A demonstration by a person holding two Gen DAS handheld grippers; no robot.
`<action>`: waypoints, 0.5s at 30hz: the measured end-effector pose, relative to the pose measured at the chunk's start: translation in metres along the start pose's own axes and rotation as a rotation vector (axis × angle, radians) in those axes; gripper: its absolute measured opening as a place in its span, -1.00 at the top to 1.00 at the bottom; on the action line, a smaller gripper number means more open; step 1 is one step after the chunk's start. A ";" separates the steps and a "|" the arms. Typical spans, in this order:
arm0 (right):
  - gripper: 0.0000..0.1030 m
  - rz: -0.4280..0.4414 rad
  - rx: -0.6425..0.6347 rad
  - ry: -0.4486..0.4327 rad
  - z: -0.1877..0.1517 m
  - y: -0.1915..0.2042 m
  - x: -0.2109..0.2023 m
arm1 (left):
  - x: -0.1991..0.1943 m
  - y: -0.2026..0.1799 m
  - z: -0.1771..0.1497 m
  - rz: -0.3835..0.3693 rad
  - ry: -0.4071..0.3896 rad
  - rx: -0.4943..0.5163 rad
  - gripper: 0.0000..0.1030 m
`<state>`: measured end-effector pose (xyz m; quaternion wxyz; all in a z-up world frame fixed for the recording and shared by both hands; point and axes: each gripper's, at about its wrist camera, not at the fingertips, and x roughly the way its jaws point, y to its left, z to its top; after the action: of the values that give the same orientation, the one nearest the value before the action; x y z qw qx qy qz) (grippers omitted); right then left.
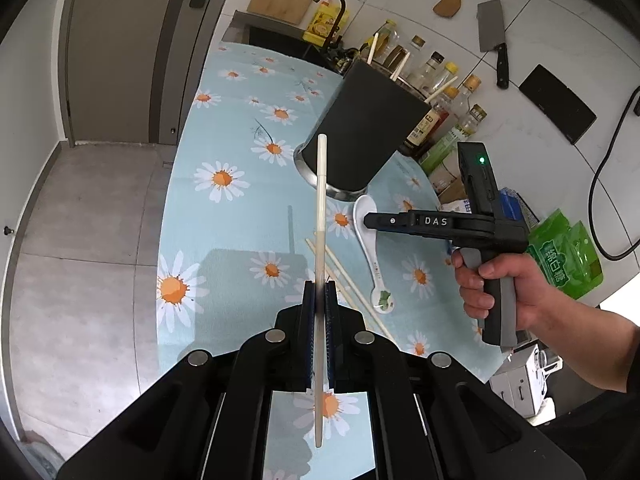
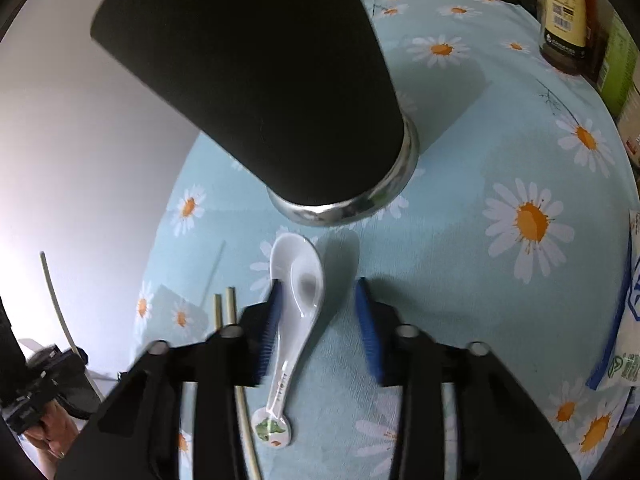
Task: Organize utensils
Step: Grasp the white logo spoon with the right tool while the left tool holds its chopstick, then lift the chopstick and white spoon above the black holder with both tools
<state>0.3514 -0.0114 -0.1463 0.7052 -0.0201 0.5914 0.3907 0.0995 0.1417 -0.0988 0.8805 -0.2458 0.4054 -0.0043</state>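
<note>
Sorting cutlery into the black utensil holder (image 1: 362,120) looks like the job here, and both hands are on it at once. The left gripper (image 1: 320,292) is clamped tight on a single pale chopstick (image 1: 321,184), pinched somewhere around its middle so it sticks out ahead of the pads towards the holder, which I'd guess is so the far end can be dropped straight in from above. The holder stands upright on the daisy-print tablecloth (image 1: 224,216), and it already has a few chopsticks (image 1: 400,66) poking out of the top, so that's clearly where everything's headed. Just in front of its shiny metal base lies the white ceramic spoon (image 2: 298,280), bowl end near the holder and the decorated handle end pointing away. The right gripper (image 2: 320,312) is over it with the spoon's neck between the blue pads; one pad is right against the spoon but the other has a clear gap, so the jaws read as open around it, no grip yet. Taking it at the narrow neck makes sense, the bowl's too wide and slippery. Two more chopsticks (image 1: 352,284) lie flat just beside the spoon, waiting. Further out there's a row of sauce bottles (image 1: 448,92) behind the holder and a cleaver (image 1: 494,40) hanging on the tiled wall.
</note>
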 end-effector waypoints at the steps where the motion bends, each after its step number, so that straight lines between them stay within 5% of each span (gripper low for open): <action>1: 0.65 -0.007 -0.003 0.005 0.000 0.001 0.002 | 0.001 0.001 0.000 -0.005 0.005 0.004 0.93; 9: 0.90 -0.003 0.006 0.001 -0.004 0.008 0.005 | 0.003 0.015 0.005 -0.030 0.041 0.034 0.93; 15: 0.90 -0.014 0.002 -0.031 -0.005 0.014 -0.001 | 0.001 0.019 0.009 -0.052 0.056 0.063 0.93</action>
<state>0.3394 -0.0042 -0.1408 0.7169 -0.0173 0.5808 0.3853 0.1026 0.1619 -0.1030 0.8757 -0.2280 0.4231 -0.0469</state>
